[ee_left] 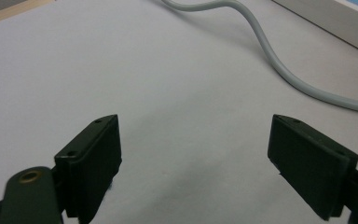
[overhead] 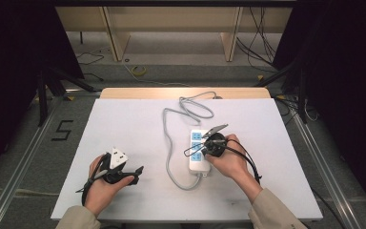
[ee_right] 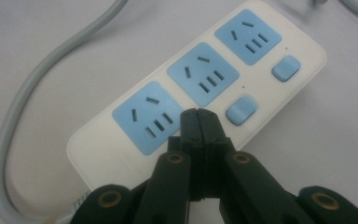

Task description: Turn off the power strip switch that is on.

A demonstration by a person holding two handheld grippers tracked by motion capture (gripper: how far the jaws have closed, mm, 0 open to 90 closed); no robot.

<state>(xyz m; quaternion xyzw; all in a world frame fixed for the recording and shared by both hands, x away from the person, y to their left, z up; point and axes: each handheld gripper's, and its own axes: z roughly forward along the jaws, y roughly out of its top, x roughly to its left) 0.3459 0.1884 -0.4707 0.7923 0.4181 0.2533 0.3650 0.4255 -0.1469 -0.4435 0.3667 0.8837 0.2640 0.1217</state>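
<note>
Right gripper view: closed right gripper [ee_right: 198,114] over power strip [ee_right: 121,140]; left gripper [ee_left: 196,154] spread apart

Beige sleeves [overhead: 271,210] on both forearms, black tongs [ee_right: 199,122] with brass-ringed pivot screws, flat rectangular pads [ee_left: 313,161], black trailing cable [overhead: 246,160]

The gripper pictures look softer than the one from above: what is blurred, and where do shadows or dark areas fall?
Left gripper view: the grey cable and far table are soft, with a faint shadow between the spread jaws. Right gripper view: the power strip is fairly sharp, the shut jaws at the bottom slightly blurred. High view: the white table is evenly lit, its surroundings very dark.
</note>
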